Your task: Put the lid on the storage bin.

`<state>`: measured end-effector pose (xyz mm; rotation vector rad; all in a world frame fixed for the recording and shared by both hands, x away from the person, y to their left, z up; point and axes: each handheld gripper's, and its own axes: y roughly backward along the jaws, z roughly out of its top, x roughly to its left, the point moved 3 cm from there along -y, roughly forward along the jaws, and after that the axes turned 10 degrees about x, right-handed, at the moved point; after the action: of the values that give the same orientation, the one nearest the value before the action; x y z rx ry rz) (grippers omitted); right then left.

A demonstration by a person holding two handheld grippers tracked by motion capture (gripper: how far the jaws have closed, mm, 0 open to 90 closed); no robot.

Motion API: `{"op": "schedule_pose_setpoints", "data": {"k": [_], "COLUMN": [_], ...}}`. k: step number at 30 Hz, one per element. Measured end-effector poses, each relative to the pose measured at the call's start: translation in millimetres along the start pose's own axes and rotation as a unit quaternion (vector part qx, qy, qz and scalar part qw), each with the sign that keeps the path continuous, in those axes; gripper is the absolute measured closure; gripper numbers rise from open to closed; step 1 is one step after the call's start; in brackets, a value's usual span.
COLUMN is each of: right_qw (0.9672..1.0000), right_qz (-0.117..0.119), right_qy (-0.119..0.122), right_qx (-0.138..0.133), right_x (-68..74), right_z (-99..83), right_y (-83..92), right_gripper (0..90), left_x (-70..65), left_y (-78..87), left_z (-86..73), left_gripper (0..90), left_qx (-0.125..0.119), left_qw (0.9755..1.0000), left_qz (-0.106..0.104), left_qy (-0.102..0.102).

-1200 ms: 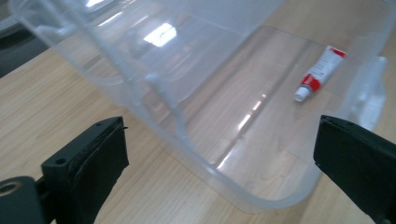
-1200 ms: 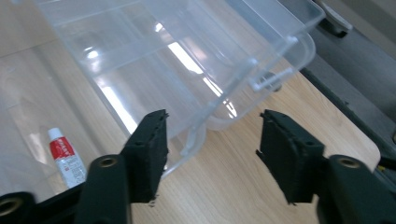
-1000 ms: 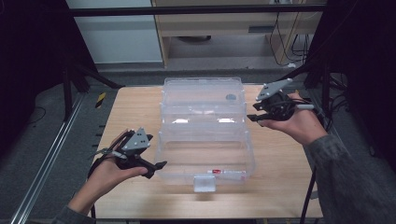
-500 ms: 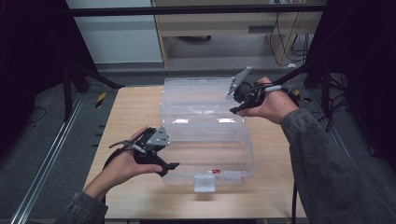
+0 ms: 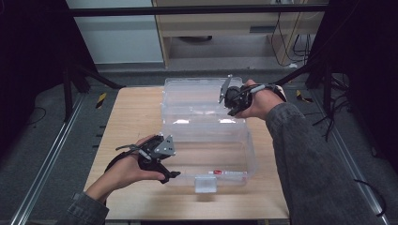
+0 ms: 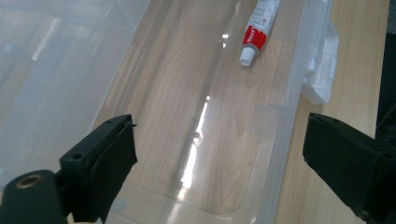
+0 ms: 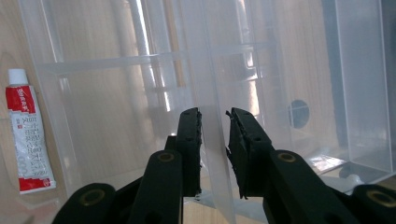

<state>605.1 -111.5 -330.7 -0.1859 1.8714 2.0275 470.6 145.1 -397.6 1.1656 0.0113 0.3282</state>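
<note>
A clear plastic box [image 5: 249, 146] lies open on the wooden table, its lid [image 5: 195, 91] raised at the far side. A red-and-white tube [image 5: 220, 172] lies inside near the front wall; it is also seen as the tube [image 6: 259, 23] and the tube [image 7: 25, 135]. My right gripper [image 5: 226, 104] is at the lid's right part, and in the right gripper view its jaws [image 7: 214, 114] are shut on the clear lid edge [image 7: 210, 70]. My left gripper [image 5: 171, 164] is open at the box's front left, with the box's wall [image 6: 285, 121] between its spread jaws [image 6: 219, 126].
A white latch [image 5: 206, 183] sticks out of the box's front wall, also seen as the latch [image 6: 322, 79]. Bare table [image 5: 136, 117] lies left of the box. Black frame posts and cables stand beyond the table's far corners.
My right gripper moved left from the table's right side to the lid and closed on its edge. My left gripper moved right, up to the box's front left corner.
</note>
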Motion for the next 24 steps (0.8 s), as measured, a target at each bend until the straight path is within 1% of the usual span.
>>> {"op": "schedule_pose_setpoints", "data": {"k": [3,5,7,10,11,14,16,17,18,19,20,21,22,24], "right_qw": [0.9998,0.9993,0.9989,0.9992,0.9992,0.9994,0.9995,0.9995,0.9994,0.9994,0.9994,0.9995,0.9994,0.9994], "right_qz": [0.004,-0.001,-0.004,-0.004,-0.004,-0.002,-0.002,-0.002,-0.004,-0.004,-0.005,-0.006,-0.010,-0.011], "right_qy": [0.021,0.036,0.044,0.038,0.038,0.034,0.031,0.030,0.031,0.031,0.031,0.030,0.031,0.031], "right_qx": [0.003,0.013,0.016,0.016,0.016,0.011,0.010,0.010,0.012,0.012,0.011,0.011,0.009,0.009], "right_x": [0.6,2.7,4.3,4.7,4.7,4.7,5.0,5.1,5.3,5.3,5.6,6.0,6.4,6.6], "right_z": [3.9,6.1,6.9,5.4,5.4,4.9,4.8,4.8,5.0,5.0,5.1,5.2,5.2,5.0], "right_y": [1.0,2.2,3.3,4.4,4.4,4.4,4.5,4.5,4.8,4.8,4.7,4.6,4.2,4.2], "right_gripper": [80.2,82.0,82.9,83.3,83.3,83.2,83.1,83.0,82.9,82.9,82.7,82.5,82.2,82.1], "left_x": [0.7,0.7,0.3,-3.1,-3.1,-7.7,-9.0,-9.0,-8.8,-8.6,-8.2,-8.6,-10.2,-11.1], "left_y": [-0.7,-1.0,-1.9,-3.4,-3.4,-4.6,-4.8,-4.9,-5.1,-5.3,-5.3,-5.3,-4.6,-2.3], "left_z": [-2.1,-4.2,-5.8,-6.0,-6.0,-5.4,-5.1,-5.1,-5.3,-5.4,-5.8,-6.0,-6.8,-7.0], "left_gripper": [11.1,12.3,12.8,14.6,16.3,18.5,22.2,24.6,29.3,29.3,33.1,34.8,38.7,40.4], "left_qx": [0.007,0.013,0.021,0.031,0.031,0.044,0.046,0.046,0.046,0.045,0.046,0.049,0.051,0.050], "left_qw": [1.0000,0.9999,0.9998,0.9995,0.9995,0.9989,0.9987,0.9987,0.9987,0.9988,0.9988,0.9987,0.9985,0.9985], "left_qz": [-0.004,-0.006,-0.008,-0.013,-0.013,-0.011,-0.012,-0.009,-0.005,-0.007,-0.011,-0.014,-0.016,-0.017], "left_qy": [-0.002,-0.003,-0.003,-0.001,-0.001,-0.014,-0.020,-0.021,-0.019,-0.016,-0.014,-0.012,-0.013,-0.016]}}
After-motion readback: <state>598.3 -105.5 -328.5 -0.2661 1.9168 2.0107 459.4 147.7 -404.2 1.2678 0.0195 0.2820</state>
